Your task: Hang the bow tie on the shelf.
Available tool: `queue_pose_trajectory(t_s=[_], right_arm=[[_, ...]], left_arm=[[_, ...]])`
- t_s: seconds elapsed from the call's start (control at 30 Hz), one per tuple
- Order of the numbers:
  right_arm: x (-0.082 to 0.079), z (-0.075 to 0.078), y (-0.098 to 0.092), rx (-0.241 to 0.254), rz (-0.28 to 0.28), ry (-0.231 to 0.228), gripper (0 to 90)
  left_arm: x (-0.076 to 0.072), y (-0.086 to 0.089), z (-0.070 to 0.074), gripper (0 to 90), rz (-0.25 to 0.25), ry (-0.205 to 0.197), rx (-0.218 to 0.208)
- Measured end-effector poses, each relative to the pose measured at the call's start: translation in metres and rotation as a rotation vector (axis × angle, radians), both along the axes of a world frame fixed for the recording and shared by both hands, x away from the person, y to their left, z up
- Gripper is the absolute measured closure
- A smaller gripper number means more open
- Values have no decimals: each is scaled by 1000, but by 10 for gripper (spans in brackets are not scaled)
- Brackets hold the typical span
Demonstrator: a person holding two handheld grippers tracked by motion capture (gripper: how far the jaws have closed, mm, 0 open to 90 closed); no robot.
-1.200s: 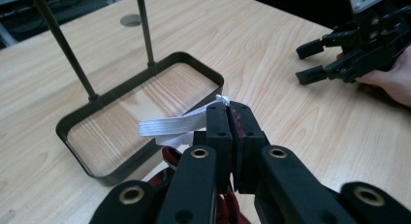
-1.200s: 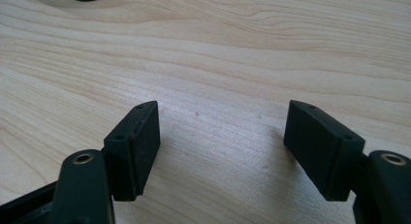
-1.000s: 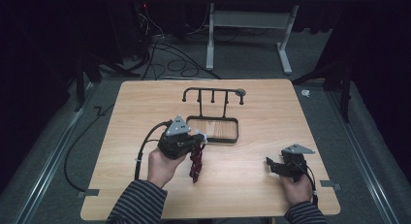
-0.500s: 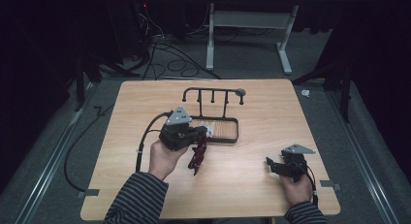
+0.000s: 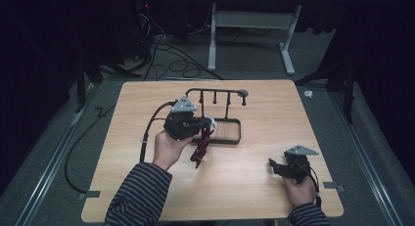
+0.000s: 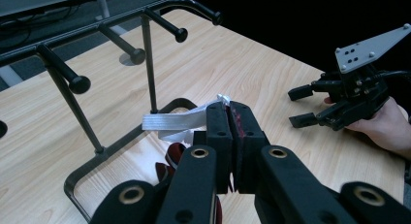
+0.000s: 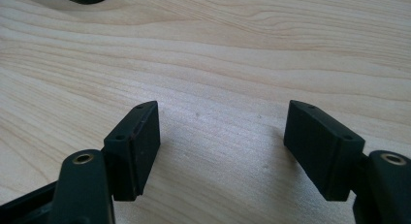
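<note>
Left gripper fingers clamped on strap near rack; right gripper fingers apart; strap may slip, thin grip

A dark red strap with a white ribbon tag hangs from the closed jaws of the left gripper, just beside the black peg rack, whose tray base sits mid-table.
</note>
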State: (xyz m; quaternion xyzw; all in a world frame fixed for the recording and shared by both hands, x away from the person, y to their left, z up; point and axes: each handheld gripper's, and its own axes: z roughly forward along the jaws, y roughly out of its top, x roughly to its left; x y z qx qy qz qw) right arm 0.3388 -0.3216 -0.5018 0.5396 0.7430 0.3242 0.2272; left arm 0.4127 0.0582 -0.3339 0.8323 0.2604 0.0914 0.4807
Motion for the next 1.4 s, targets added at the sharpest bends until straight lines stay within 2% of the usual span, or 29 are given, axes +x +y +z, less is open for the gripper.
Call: queue_pose_trajectory(t_s=[0.47, 0.83, 1.4], right_arm=[[0, 0, 0, -1, 2, -1, 301], [0, 0, 0, -1, 2, -1, 301], [0, 0, 0, -1, 1, 0, 301]], left_arm=[[18, -9, 10, 880, -10, 7, -4], [32, -16, 9, 881, -19, 32, -11], [50, -28, 11, 881, -29, 46, -11]])
